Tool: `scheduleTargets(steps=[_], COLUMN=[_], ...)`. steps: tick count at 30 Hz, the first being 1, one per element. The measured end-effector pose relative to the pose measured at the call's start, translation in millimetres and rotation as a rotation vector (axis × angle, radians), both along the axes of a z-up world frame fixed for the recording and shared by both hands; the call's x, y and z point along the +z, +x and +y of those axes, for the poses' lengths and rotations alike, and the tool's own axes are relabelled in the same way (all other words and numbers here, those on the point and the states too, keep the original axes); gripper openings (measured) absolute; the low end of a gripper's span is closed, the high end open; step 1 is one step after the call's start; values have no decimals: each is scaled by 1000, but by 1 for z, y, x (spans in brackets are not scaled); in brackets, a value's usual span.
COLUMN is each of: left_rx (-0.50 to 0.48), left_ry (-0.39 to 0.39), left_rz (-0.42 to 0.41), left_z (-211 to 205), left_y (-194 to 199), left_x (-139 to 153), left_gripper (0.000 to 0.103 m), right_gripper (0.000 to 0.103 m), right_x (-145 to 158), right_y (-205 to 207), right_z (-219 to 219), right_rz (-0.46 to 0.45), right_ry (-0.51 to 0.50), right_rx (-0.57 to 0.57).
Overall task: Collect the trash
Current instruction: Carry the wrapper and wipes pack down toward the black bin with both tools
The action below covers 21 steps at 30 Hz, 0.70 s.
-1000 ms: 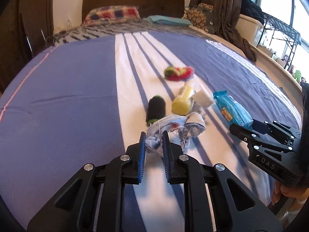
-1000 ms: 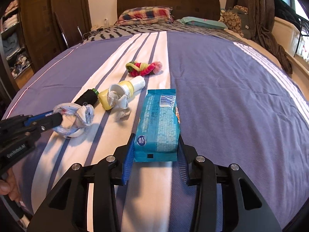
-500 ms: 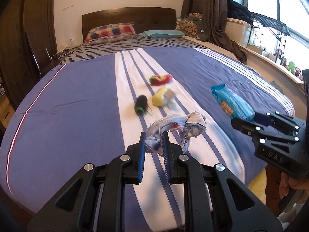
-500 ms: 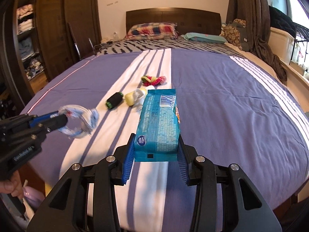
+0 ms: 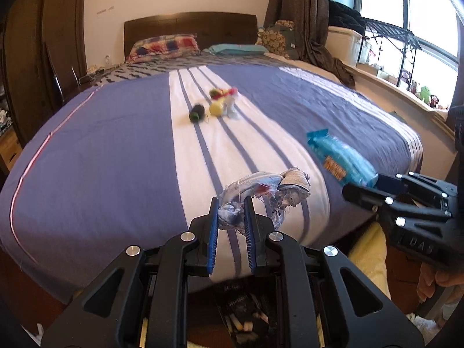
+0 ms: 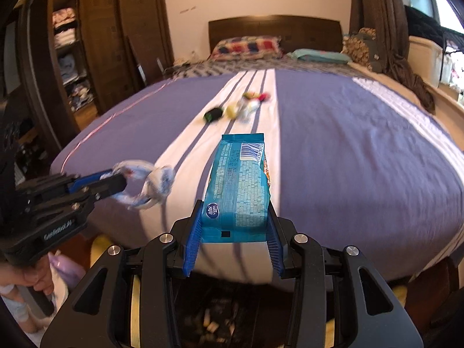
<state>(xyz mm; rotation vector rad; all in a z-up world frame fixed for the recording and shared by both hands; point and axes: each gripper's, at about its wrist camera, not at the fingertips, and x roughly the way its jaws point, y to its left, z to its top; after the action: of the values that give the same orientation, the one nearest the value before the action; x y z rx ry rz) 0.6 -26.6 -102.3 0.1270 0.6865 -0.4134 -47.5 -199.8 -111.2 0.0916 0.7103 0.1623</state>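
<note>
window-lit (image 5: 406,14), motion-blurred, fisheye-warped

two grippers (image 5: 230,223) – one packet (image 6: 239,191), two pillows (image 5: 165,45)

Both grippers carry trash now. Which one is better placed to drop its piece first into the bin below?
Probably the left. The left gripper grips the frayed cloth scrap with the dark bin just beneath. The right gripper, holding the blue packet, seems equally near.

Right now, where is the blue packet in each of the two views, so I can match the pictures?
Left wrist view: blue packet at the right, held by the right gripper.
Right wrist view: blue packet at the lower centre, between the blue fingers.
Shared landmark: the dark headboard at the top.
</note>
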Motion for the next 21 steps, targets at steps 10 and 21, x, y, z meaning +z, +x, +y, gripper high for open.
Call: scheduleTargets(steps=[10, 21], left_rx=[14, 24], left_ry=[32, 94], left_rz=[148, 337], left_z=[-1, 6], left_y=[-29, -26], left_x=[-67, -146], left_gripper=[15, 15], right_gripper=[41, 41], right_x=[-62, -126], right_y=[-16, -12], right_z=[10, 18], right_rz=[171, 353], right_ry=[11, 1], right_rx=[16, 25])
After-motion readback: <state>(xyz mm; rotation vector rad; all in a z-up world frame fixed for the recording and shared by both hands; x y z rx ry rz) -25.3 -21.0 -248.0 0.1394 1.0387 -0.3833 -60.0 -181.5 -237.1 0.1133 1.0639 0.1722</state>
